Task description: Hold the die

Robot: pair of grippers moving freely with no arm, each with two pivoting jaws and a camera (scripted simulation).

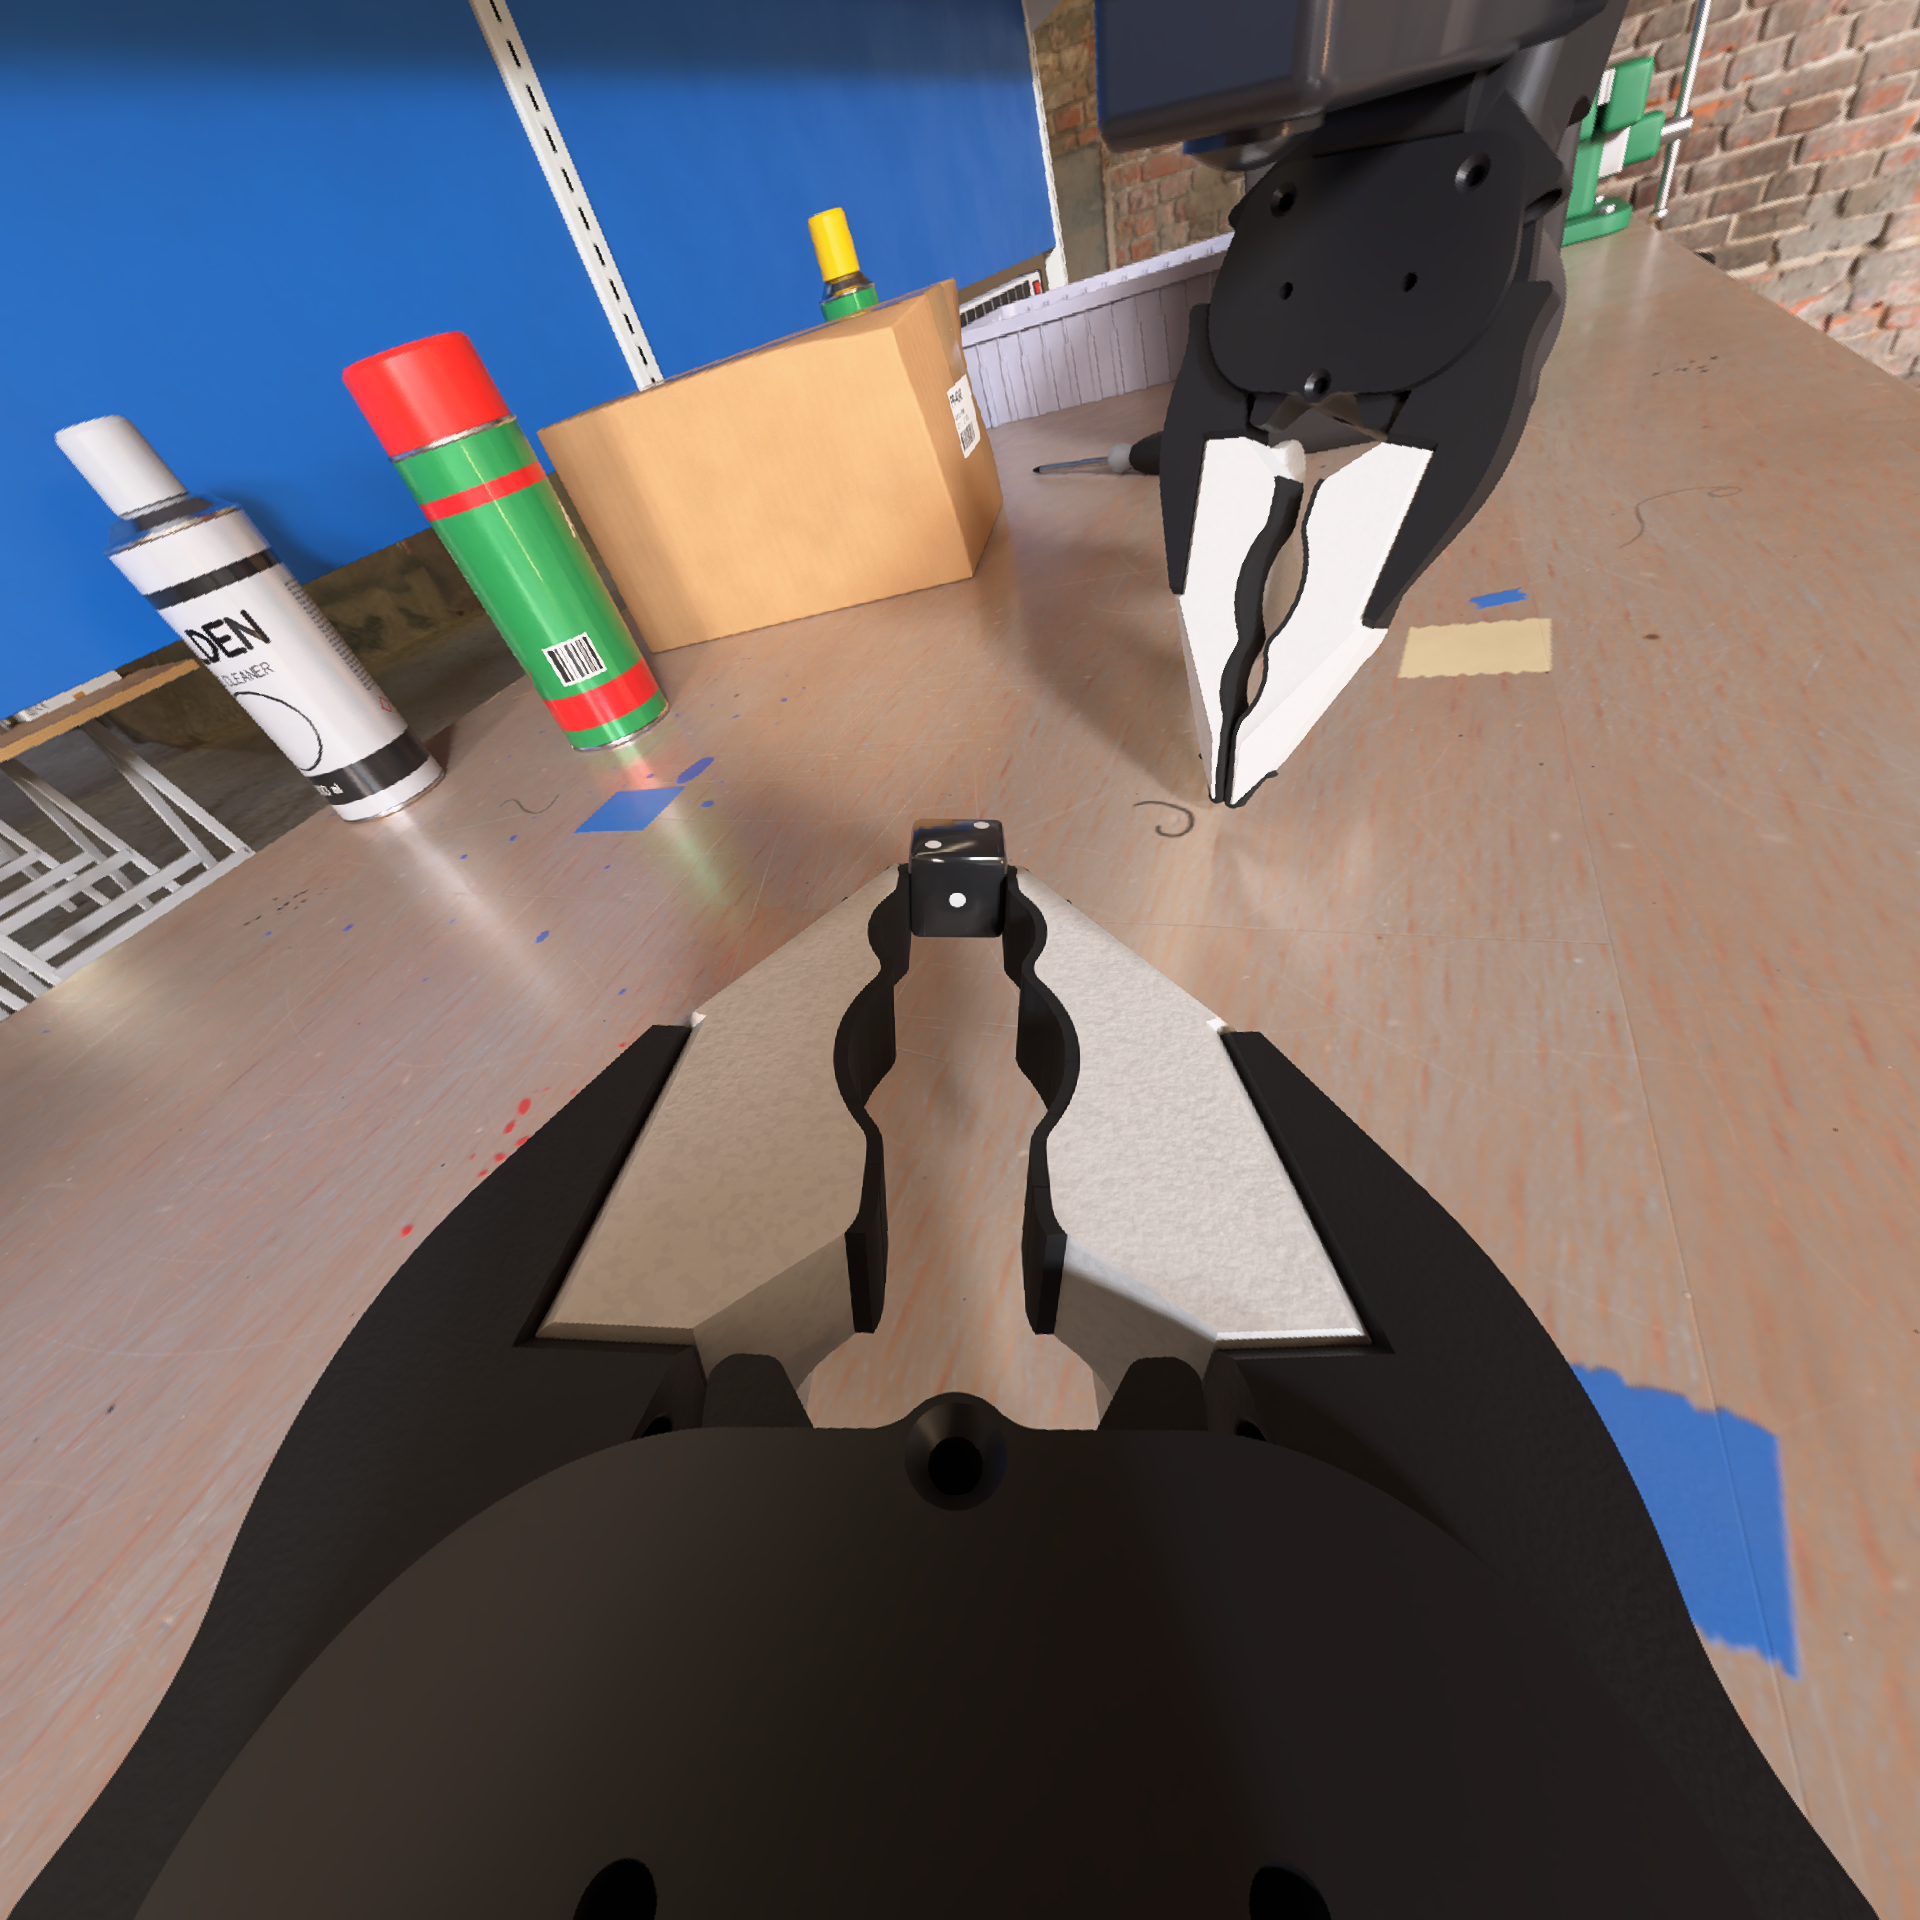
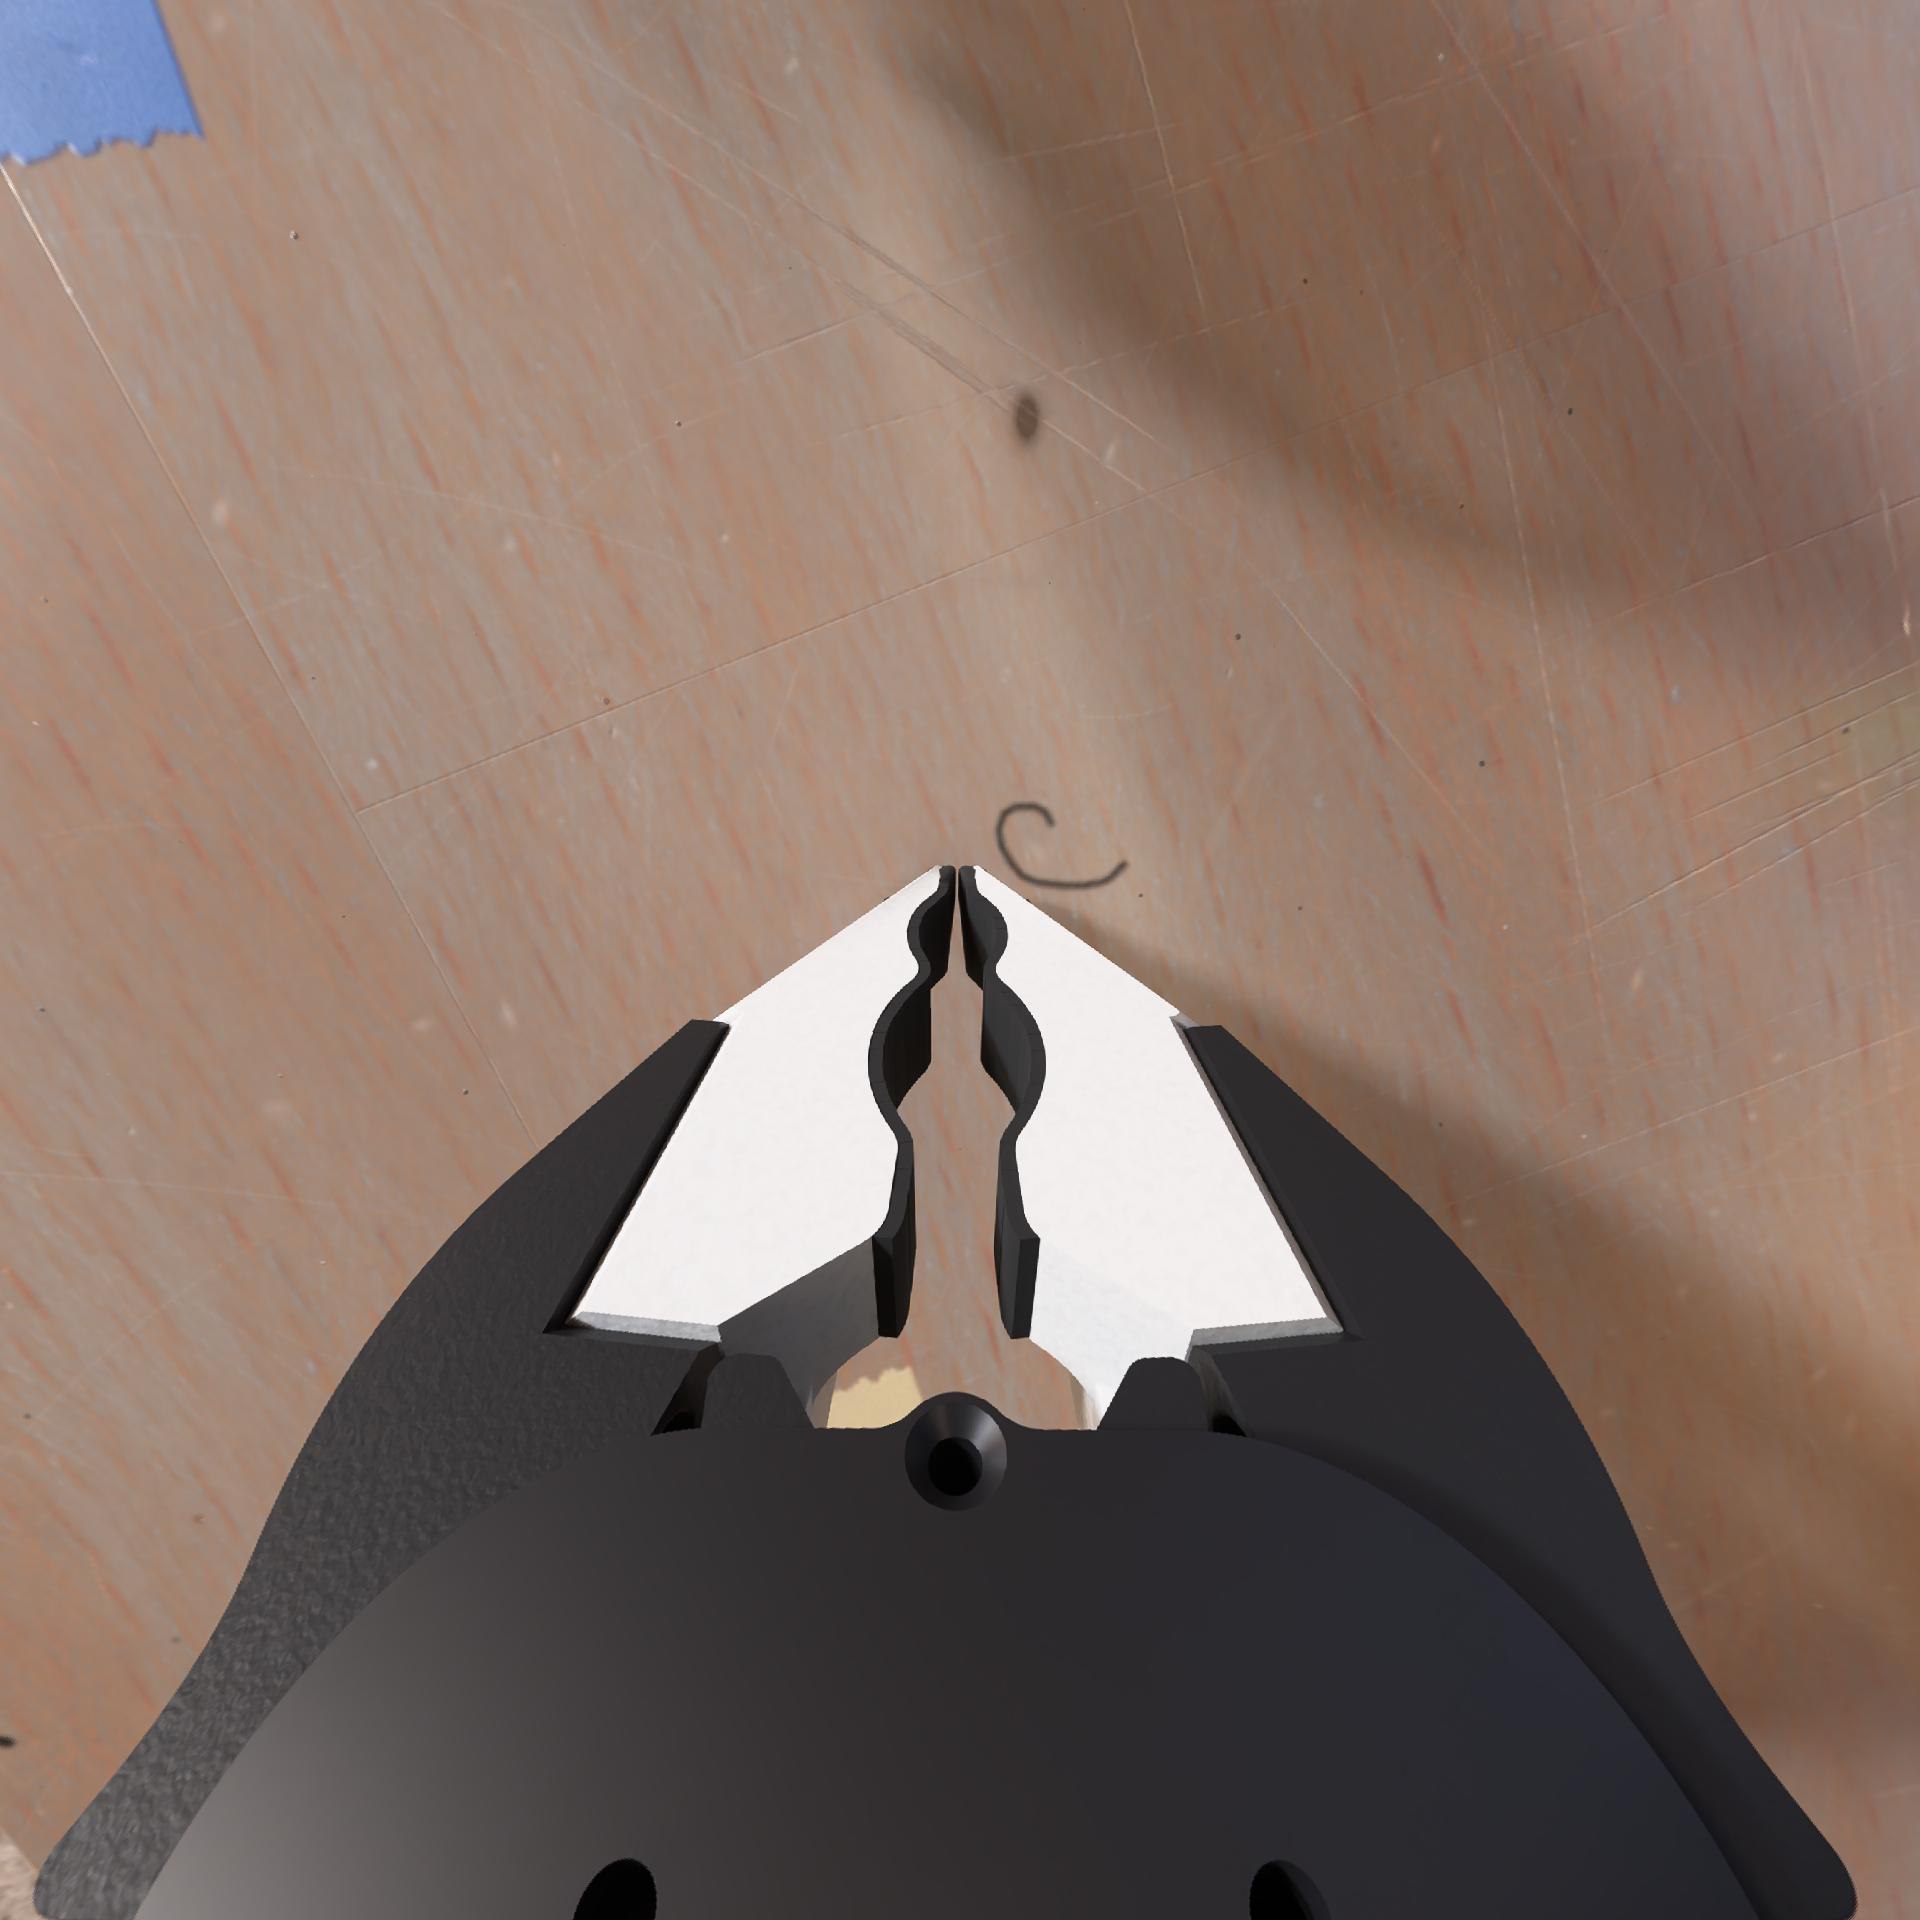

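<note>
A small black die (image 1: 957, 878) with white pips sits between the tips of my left gripper (image 1: 957, 896), which is shut on it above the wooden tabletop (image 1: 1455, 1039). My right gripper (image 2: 956, 875) is shut and empty, pointing down at the bare tabletop (image 2: 520, 623). It also shows in the left wrist view (image 1: 1231, 795), to the right of and beyond the die, tips just above the table. The die is not in the right wrist view.
A white spray can (image 1: 265, 634), a green and red spray can (image 1: 509, 551) and a cardboard box (image 1: 779, 499) stand at the back left. A screwdriver (image 1: 1101, 459) lies behind the right gripper. Patches of blue tape (image 1: 1704, 1507) and tan tape (image 1: 1475, 649) lie on the table.
</note>
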